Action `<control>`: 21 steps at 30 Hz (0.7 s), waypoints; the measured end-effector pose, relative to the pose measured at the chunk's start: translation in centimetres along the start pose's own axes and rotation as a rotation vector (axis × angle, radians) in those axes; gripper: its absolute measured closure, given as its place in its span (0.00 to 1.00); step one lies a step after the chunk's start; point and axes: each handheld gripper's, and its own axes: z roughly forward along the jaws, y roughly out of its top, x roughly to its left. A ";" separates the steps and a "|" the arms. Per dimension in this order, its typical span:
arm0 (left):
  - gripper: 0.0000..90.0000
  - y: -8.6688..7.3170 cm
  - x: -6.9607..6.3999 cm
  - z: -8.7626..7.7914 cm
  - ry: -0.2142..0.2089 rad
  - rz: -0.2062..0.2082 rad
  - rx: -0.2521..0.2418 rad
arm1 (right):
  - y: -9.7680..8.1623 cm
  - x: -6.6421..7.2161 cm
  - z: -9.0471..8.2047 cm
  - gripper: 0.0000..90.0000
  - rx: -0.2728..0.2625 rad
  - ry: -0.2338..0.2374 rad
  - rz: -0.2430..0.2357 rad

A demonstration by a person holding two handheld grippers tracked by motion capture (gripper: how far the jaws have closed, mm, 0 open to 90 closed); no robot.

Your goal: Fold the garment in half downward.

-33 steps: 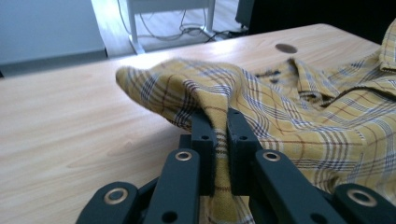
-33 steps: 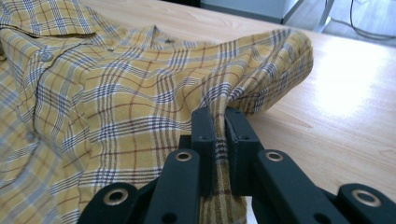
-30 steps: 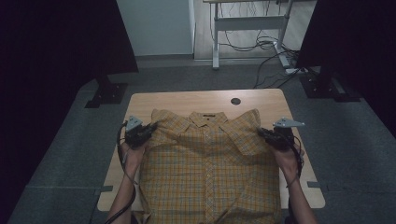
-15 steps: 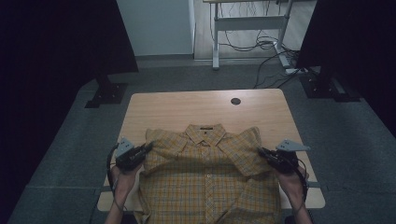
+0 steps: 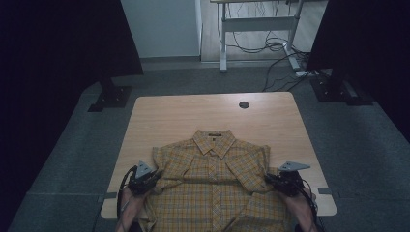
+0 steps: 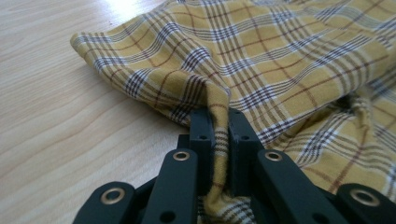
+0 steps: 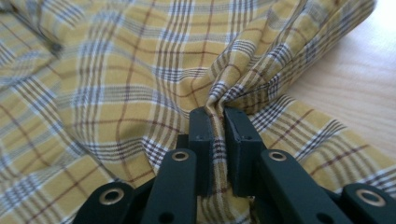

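Fabric is pinched in both tools: the left gripper (image 5: 153,177) has its jaws closed tight on a ridge of the yellow plaid shirt (image 5: 215,183) at one shoulder, and the right gripper (image 5: 271,179) is clamped the same way on a fold at the other shoulder. We see the shirt lying face up on the wooden table (image 5: 193,116), collar pointing away from us, its lower part hanging past the near edge. In the left gripper view the cloth (image 6: 219,100) rises in a narrow peak between the pads, and the right gripper view shows a similar bunched fold (image 7: 219,105). We judge the step in hand to be dragging or spreading the shirt by its shoulders. To do it well, we keep both hands level and moving together, hold even tension across the yoke so no slack creeps in, and stay low over the table so the pinched folds do not slip free.
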 end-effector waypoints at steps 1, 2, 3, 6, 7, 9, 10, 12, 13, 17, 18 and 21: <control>0.92 0.1 0.0 0.2 0.003 0.005 0.005 | 0.0 0.0 0.3 0.90 0.013 -0.009 -0.010; 0.92 0.2 0.0 0.3 0.006 0.011 0.007 | 0.1 0.0 0.6 0.90 0.024 -0.017 -0.017; 0.92 0.2 0.1 0.5 0.009 0.015 0.009 | 0.1 0.1 0.9 0.89 0.028 -0.024 -0.021; 0.90 0.5 0.6 1.0 0.008 0.002 0.006 | 0.6 -0.1 1.3 0.89 0.038 -0.047 -0.044; 0.90 0.7 0.8 1.2 0.008 -0.001 0.005 | 0.8 -0.1 1.4 0.89 0.039 -0.050 -0.046; 0.90 1.1 1.3 1.7 0.014 -0.004 0.010 | 1.1 -0.5 1.8 0.89 0.036 -0.054 -0.045; 0.90 1.3 1.4 1.9 0.019 -0.003 0.011 | 1.3 -0.7 2.0 0.89 0.035 -0.055 -0.040; 0.90 1.8 1.8 2.6 0.027 -0.008 0.011 | 1.7 -1.1 2.4 0.89 0.032 -0.062 -0.035; 0.90 2.0 2.0 2.9 0.032 -0.010 0.013 | 1.9 -1.3 2.6 0.89 0.031 -0.065 -0.034; 0.90 3.3 3.0 4.4 0.045 -0.024 0.022 | 2.9 -2.1 3.5 0.89 0.029 -0.088 -0.033; 0.90 3.5 3.2 4.6 0.045 -0.023 0.024 | 3.2 -2.5 3.8 0.89 0.027 -0.093 -0.031; 0.90 4.5 3.9 5.7 0.046 -0.028 0.039 | 3.9 -3.3 4.5 0.89 0.025 -0.099 -0.021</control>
